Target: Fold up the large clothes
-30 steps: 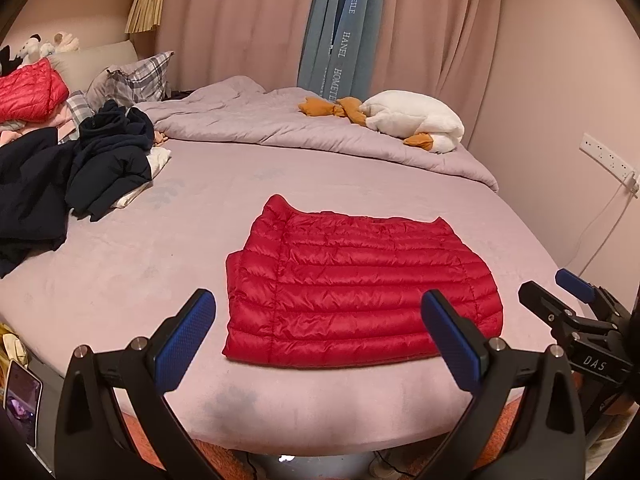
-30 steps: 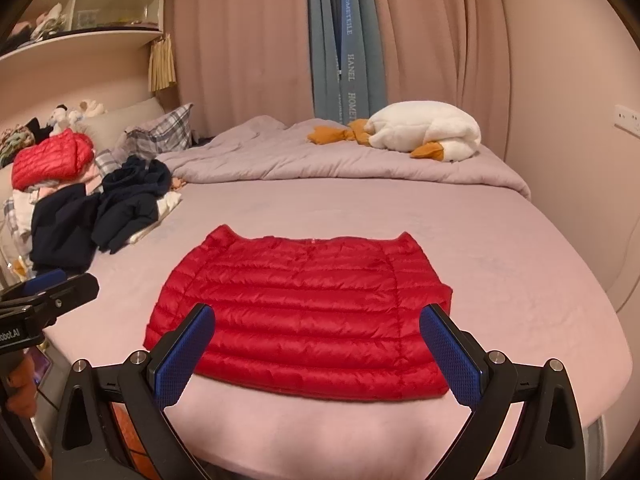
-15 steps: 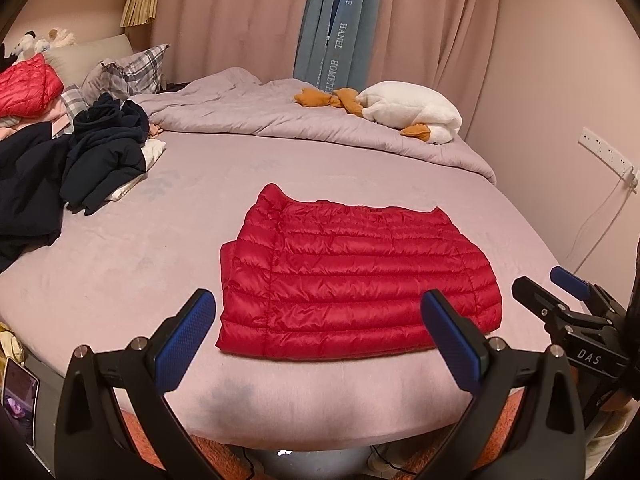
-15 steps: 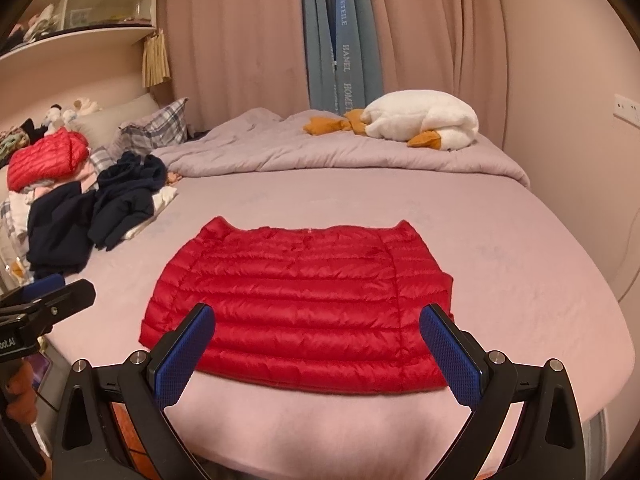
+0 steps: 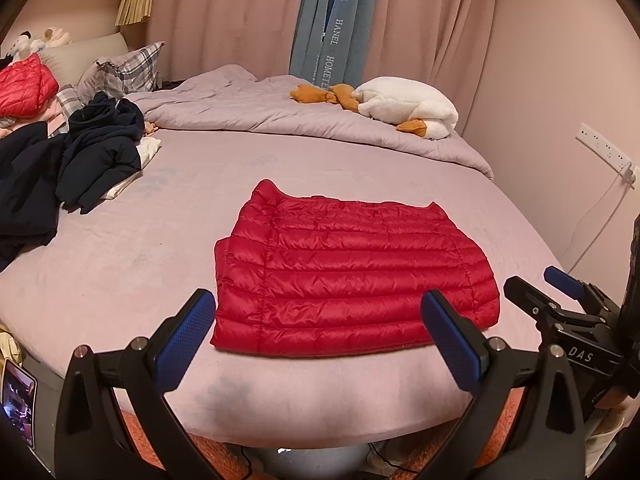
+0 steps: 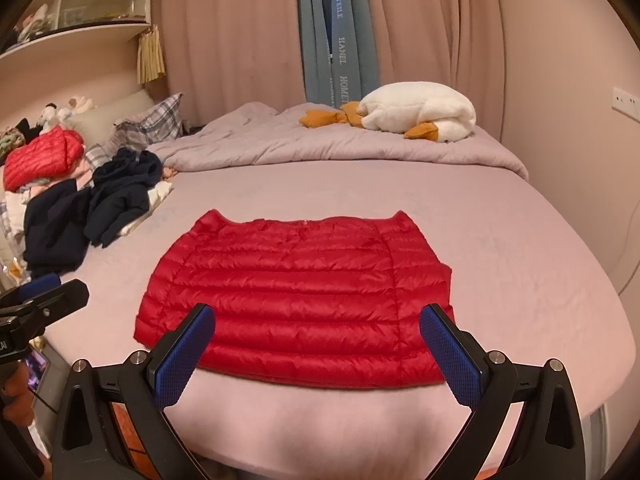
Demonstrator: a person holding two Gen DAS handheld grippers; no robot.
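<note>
A red quilted down jacket [image 5: 348, 276] lies flat as a folded rectangle near the front edge of the pink bed [image 5: 120, 264]; it also shows in the right wrist view [image 6: 296, 300]. My left gripper [image 5: 318, 340] is open and empty, held just short of the jacket's near edge. My right gripper [image 6: 316, 356] is open and empty, its fingertips over the jacket's near edge. The right gripper also shows at the right of the left wrist view [image 5: 560, 292], and the left gripper at the left of the right wrist view [image 6: 40, 292].
A pile of dark clothes [image 5: 80, 156] and another red jacket [image 5: 24, 88] lie at the bed's left. A grey duvet [image 5: 280, 116] and a white plush goose [image 5: 408, 104] lie at the back. A phone [image 5: 16, 400] is at lower left. A wall [image 5: 560, 80] is to the right.
Both grippers have drawn slightly closer to the bed, so the jacket sits a little nearer in each view. Both stay open. The jacket has not moved.
</note>
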